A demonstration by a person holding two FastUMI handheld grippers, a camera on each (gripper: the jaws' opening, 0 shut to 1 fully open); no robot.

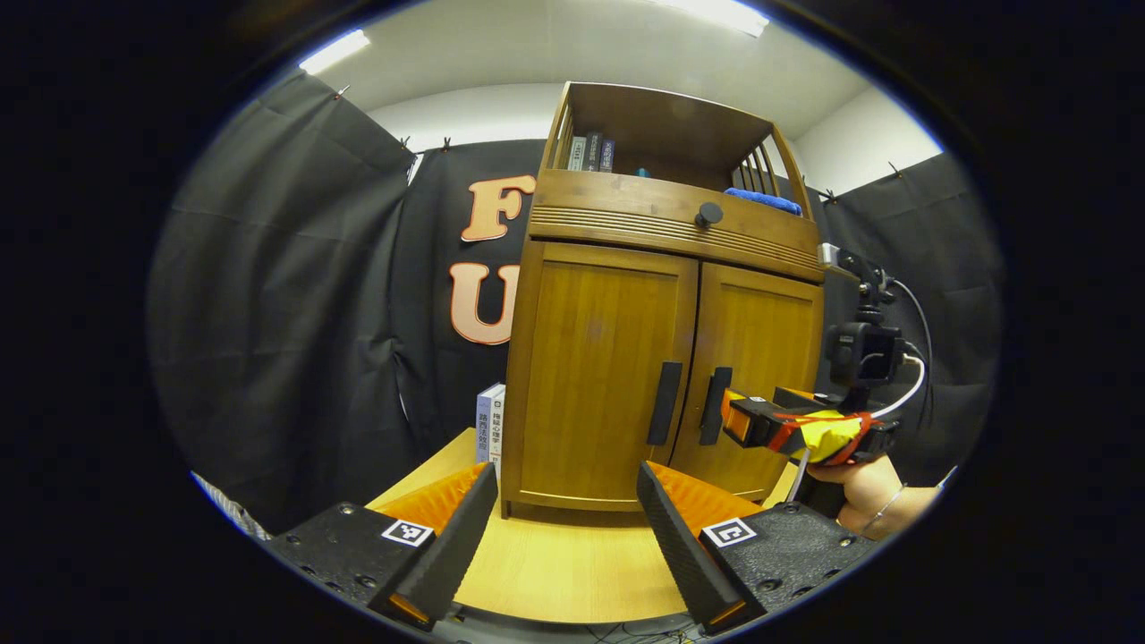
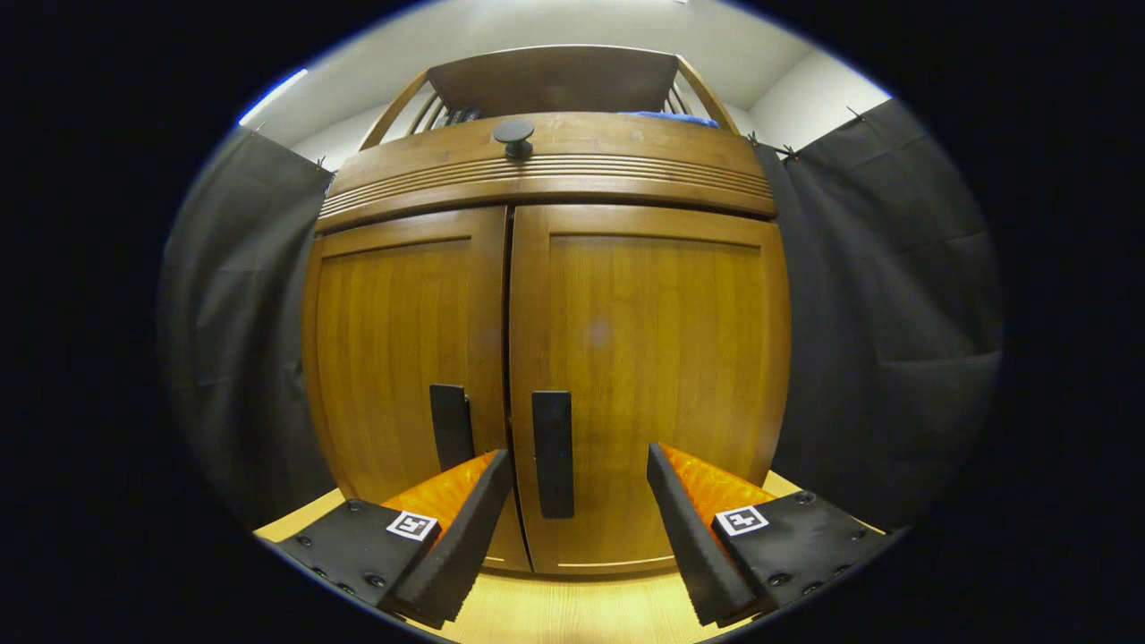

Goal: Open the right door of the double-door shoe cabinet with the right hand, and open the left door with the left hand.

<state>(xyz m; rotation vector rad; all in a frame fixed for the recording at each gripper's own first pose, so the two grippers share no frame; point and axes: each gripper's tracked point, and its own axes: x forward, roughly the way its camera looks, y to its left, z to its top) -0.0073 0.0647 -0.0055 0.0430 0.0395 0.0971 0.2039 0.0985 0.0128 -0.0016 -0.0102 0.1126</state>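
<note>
Right hand-held gripper (image 2: 580, 501) is lined up on the dark vertical bar handle of the right door (image 2: 553, 452), fingers spread wide and holding nothing; the handle sits in the gap, nearer the left-side finger. In the left gripper view that same tool hovers just beside the handle, apparently not yet gripping it. Both doors of the warm-brown wooden double-door shoe cabinet (image 1: 662, 358) look closed, and it stands on the pale wooden surface (image 1: 564, 563).

Left hand-held gripper (image 1: 568, 510) waits well back from the cabinet, equally wide open and empty, roughly facing the left door's matching dark handle (image 1: 664, 402).

To do this step well, I'd say: ease forward until the bar is deep between the fingers, centre it, close squarely on its middle, then pull in an arc that follows the hinge on the outer edge, not straight back.

Writing? The square black-and-white markers on the fingers are codes, not text. A white book (image 1: 490, 425) stands beside the cabinet, its spine print too small to read.
</note>
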